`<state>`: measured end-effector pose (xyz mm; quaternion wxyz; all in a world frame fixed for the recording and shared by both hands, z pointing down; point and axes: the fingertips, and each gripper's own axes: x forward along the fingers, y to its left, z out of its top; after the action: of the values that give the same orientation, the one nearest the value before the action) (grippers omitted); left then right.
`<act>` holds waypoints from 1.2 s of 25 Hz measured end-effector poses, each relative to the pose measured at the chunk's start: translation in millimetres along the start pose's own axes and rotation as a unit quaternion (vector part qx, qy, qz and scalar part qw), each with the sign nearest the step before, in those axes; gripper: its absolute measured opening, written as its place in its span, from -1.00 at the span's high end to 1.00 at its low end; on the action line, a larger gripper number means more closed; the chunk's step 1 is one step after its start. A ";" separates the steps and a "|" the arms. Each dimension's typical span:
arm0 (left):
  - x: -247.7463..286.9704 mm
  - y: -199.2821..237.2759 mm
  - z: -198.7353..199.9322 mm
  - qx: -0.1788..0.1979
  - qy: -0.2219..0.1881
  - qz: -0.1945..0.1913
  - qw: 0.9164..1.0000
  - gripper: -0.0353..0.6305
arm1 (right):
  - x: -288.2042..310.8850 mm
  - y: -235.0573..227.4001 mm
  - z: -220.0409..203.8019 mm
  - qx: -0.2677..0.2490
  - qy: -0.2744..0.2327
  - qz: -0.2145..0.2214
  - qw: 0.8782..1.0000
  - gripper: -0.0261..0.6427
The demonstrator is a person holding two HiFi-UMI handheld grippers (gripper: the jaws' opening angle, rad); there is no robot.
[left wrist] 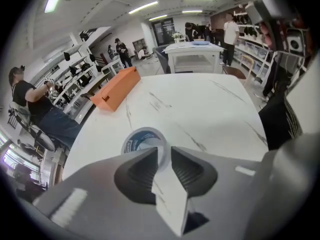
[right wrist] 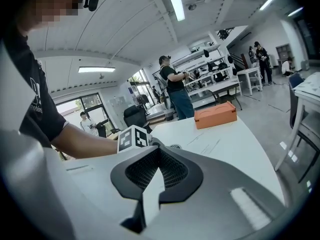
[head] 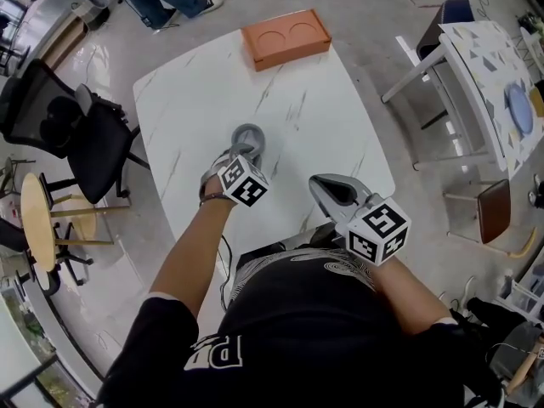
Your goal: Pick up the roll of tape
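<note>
I see left tongs (left wrist: pixel 166 151) pinching the grey tape roll (left wrist: pixel 134 144) on the white marble table (left wrist: pixel 200 104), right tongs (right wrist: pixel 159 159) closed; workshop shelves (left wrist: pixel 75 66) beyond.

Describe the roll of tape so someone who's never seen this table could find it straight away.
Start at the white marble table, with an orange box at its far edge. Near the table's middle a small grey ring lies flat: the roll of tape. It is the only ring-shaped thing there, and its wall sits between the left gripper's jaws.
</note>
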<state>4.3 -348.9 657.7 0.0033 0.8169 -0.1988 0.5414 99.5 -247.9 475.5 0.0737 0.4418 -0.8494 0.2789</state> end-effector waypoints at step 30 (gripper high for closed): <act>35.0 -1.4 4.3 0.037 0.041 -0.042 0.998 0.48 | -12.8 -6.6 -16.7 0.020 0.011 -0.002 1.000 0.94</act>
<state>20.3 -359.8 687.2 0.0036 0.8011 -0.1441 0.5810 110.3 -232.8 487.3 0.0748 0.4414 -0.8423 0.3002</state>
